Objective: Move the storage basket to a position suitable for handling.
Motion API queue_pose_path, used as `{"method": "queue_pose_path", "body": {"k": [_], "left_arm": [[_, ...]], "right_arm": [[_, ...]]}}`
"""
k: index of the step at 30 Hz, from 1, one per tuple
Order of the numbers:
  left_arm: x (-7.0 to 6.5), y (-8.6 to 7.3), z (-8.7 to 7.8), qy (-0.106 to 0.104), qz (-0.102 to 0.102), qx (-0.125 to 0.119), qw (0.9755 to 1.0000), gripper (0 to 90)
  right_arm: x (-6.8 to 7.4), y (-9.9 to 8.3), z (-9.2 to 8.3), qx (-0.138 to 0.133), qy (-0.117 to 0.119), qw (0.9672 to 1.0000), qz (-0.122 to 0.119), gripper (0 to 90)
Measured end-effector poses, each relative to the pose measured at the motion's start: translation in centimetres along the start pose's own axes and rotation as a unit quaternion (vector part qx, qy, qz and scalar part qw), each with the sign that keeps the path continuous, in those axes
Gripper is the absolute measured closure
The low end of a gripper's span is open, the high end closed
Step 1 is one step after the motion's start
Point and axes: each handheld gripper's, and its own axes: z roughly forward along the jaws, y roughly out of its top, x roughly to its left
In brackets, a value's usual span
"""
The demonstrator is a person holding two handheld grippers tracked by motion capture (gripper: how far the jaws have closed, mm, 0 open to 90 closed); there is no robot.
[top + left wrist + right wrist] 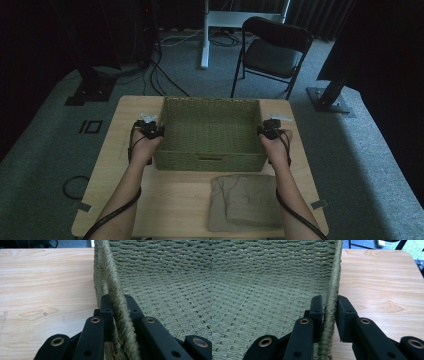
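High view: a green woven basket point(210, 131) stands on the light wooden worktop point(120, 165), in the far half of it and about in the middle between left and right. The inside of the basket has nothing in it. The left tool point(151, 130) is at the left wall of the basket and the right tool point(270, 131) is at the right wall, each one near the middle of its wall. The person's forearms come in from the bottom edge, and a black cable trails along each arm.

In the left gripper view the two black jaws of the left tool point(118, 305) stand one on each side of the rim of the basket point(160, 280), one outside and one inside, and they press on the braided edge. The bare wood of the worktop point(45, 285) lies on the outer side of the wall.

In the right gripper view the right tool point(330, 305) is clamped on the opposite rim of the basket point(267, 277) in the same way, with the braided edge between its pads.

A folded beige cloth point(244, 202) lies on the worktop in front of the basket, near the right forearm and apart from the basket. Behind the worktop a black folding chair point(272, 52) stands on the grey carpet.
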Motion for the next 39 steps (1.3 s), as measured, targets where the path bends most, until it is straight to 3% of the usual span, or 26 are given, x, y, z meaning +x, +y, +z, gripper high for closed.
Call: {"method": "queue_pose_path", "body": {"k": [21,39], "left_arm": [[-3.7,0.6,1.2,-0.004,0.002,0.001,1.0000,81.6],[-8.2,1.4,2.5,-0.011,0.010,0.012,0.9998,81.6]], "right_arm": [[-3.7,-0.2,-0.6,-0.001,-0.008,1.0000,0.002,76.7],[-8.0,-0.3,-1.3,0.002,-0.025,0.9997,0.000,77.1]]}}
